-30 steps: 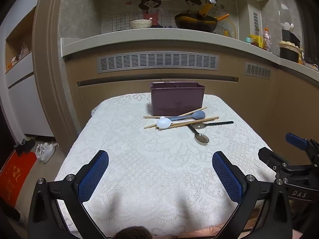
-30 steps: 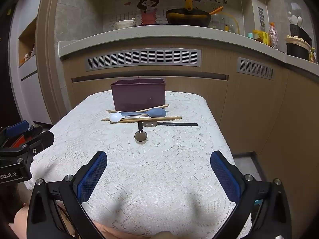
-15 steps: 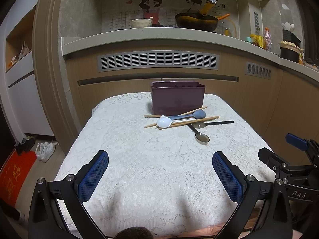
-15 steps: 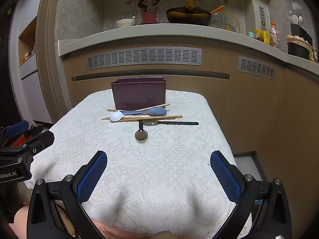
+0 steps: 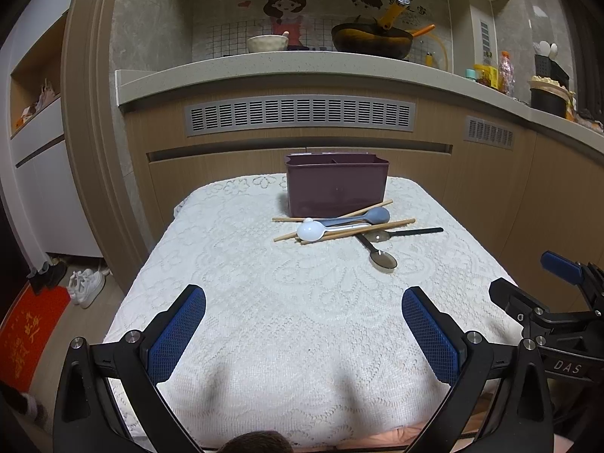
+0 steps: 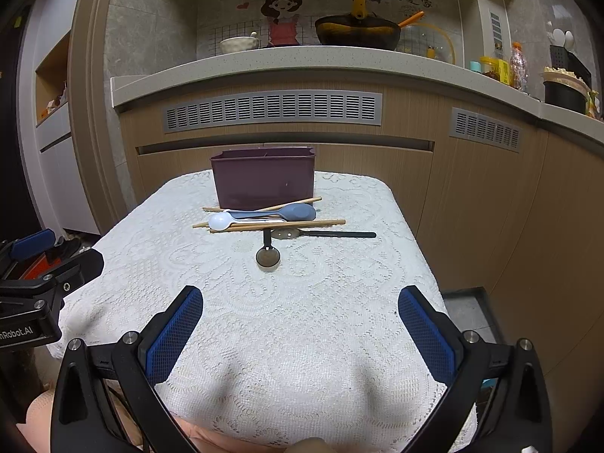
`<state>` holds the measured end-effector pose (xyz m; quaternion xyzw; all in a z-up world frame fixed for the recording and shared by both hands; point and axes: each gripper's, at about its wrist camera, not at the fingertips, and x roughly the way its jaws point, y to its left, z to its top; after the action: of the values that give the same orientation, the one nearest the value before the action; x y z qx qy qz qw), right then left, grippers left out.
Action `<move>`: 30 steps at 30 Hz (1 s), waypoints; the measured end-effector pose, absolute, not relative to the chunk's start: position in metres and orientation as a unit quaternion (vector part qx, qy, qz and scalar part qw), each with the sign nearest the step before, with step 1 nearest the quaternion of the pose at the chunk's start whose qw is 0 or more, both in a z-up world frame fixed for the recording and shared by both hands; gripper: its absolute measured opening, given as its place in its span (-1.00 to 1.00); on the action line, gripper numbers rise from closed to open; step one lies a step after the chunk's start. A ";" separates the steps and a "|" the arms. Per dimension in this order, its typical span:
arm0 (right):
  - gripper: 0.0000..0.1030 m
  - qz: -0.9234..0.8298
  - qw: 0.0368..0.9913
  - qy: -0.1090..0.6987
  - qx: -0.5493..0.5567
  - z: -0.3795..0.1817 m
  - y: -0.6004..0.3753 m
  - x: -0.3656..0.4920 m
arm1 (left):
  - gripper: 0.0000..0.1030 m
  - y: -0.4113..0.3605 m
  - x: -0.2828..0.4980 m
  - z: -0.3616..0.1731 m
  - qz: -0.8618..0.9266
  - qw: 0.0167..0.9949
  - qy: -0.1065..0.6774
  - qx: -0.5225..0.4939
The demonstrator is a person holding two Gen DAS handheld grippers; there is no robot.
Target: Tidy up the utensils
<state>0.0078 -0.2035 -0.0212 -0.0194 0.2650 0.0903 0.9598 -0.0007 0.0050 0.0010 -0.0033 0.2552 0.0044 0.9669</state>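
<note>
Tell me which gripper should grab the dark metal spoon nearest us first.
Right, probably. Its gripper faces the dark metal spoon almost head-on; from the left gripper the spoon sits off to the right. Both are open and empty.

a kitchen. a pale speckled countertop [image 5: 287, 66] curves across at 12 o'clock above wood-grain cabinet fronts [image 5: 226, 166] with a long grey vent grille [image 5: 300, 115]. on it sit a cream bowl [image 5: 267, 42] and a dark wok [image 5: 372, 40] with an orange handle, before a tiled wall with a cartoon sticker [image 5: 287, 11]. at 9 o'clock stands a white cabinet [image 5: 45, 173]; at 8 o'clock, white sneakers [image 5: 87, 283] and a red mat [image 5: 26, 336] lie on the floor. a white lace tablecloth [image 5: 302, 321] fills the middle.
</note>
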 end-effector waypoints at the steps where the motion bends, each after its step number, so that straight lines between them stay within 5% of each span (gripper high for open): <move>1: 0.99 0.090 0.960 0.266 -0.019 -0.021 -0.204 0.008 | 1.00 0.004 -0.001 0.001 0.004 0.967 0.255 -0.003; 30: 0.99 0.091 0.960 0.264 -0.018 -0.019 -0.205 0.008 | 1.00 0.002 0.000 -0.002 0.006 0.966 0.257 -0.002</move>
<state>0.0075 -0.2054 -0.0188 -0.0175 0.2641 0.0907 0.9601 -0.0002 0.0023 -0.0019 -0.0020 0.2566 0.0059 0.9665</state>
